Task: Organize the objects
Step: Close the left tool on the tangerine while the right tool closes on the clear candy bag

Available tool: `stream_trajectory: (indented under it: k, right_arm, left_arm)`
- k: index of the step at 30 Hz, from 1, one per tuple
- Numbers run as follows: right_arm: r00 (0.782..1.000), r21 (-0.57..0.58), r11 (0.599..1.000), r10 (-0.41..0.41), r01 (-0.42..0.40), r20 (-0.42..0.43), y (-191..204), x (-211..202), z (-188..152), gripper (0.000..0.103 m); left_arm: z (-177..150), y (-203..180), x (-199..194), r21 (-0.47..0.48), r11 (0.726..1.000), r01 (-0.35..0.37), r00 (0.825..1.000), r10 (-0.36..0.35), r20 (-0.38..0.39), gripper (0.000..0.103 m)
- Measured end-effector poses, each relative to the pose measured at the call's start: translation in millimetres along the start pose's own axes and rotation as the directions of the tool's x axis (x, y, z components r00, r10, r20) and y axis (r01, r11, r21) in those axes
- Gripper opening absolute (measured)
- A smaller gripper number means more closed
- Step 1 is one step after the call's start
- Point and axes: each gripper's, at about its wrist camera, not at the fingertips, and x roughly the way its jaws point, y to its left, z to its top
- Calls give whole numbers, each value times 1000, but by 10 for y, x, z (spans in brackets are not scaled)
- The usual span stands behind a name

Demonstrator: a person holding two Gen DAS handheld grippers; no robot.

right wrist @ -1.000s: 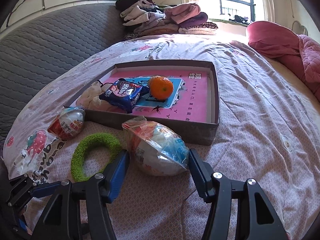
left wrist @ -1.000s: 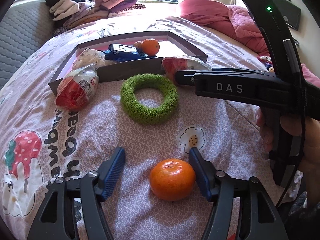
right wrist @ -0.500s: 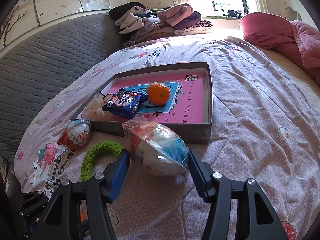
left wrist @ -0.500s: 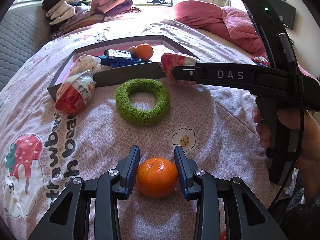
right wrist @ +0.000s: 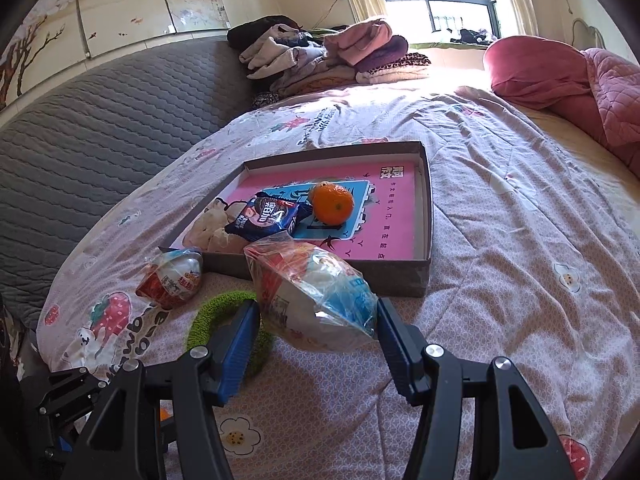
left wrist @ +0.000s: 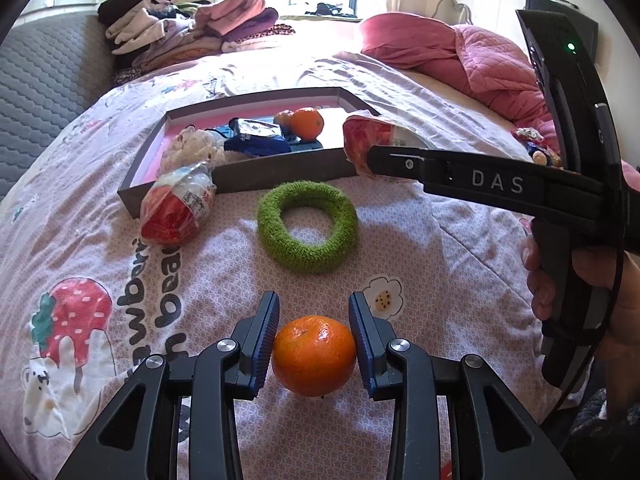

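A tangerine (left wrist: 314, 356) lies on the patterned bed cover, and my left gripper (left wrist: 314, 308) is shut on it, a blue pad pressed to each side. My right gripper (right wrist: 316, 312) is shut on a plastic-wrapped egg packet (right wrist: 304, 280), held just before the shallow brown box (right wrist: 424, 216). In the left wrist view that packet (left wrist: 372, 132) sits at the right gripper's tip (left wrist: 374, 158), by the box's near right corner. The box (left wrist: 280, 176) holds another tangerine (right wrist: 332, 204), a blue snack packet (right wrist: 272, 216) and a white fluffy item (left wrist: 192, 148).
A green fuzzy ring (left wrist: 307, 226) and a second wrapped egg packet (left wrist: 176, 208) lie on the cover in front of the box. Folded clothes (left wrist: 192, 28) are piled at the far end, with a pink quilt (left wrist: 460, 56) at the far right. A grey padded panel (right wrist: 100, 140) borders the left.
My left jaws have closed from wide apart onto the tangerine. The right gripper has kept its grip on the egg packet and tipped up a little.
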Motion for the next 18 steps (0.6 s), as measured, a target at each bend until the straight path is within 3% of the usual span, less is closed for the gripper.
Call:
stream_trajectory:
  k: [18]
  right_arm:
    - [999, -18, 1000, 24, -23, 31, 75, -143, 5, 59]
  left_arm:
    - [171, 92, -182, -24, 999, -46, 998, 47, 41, 37]
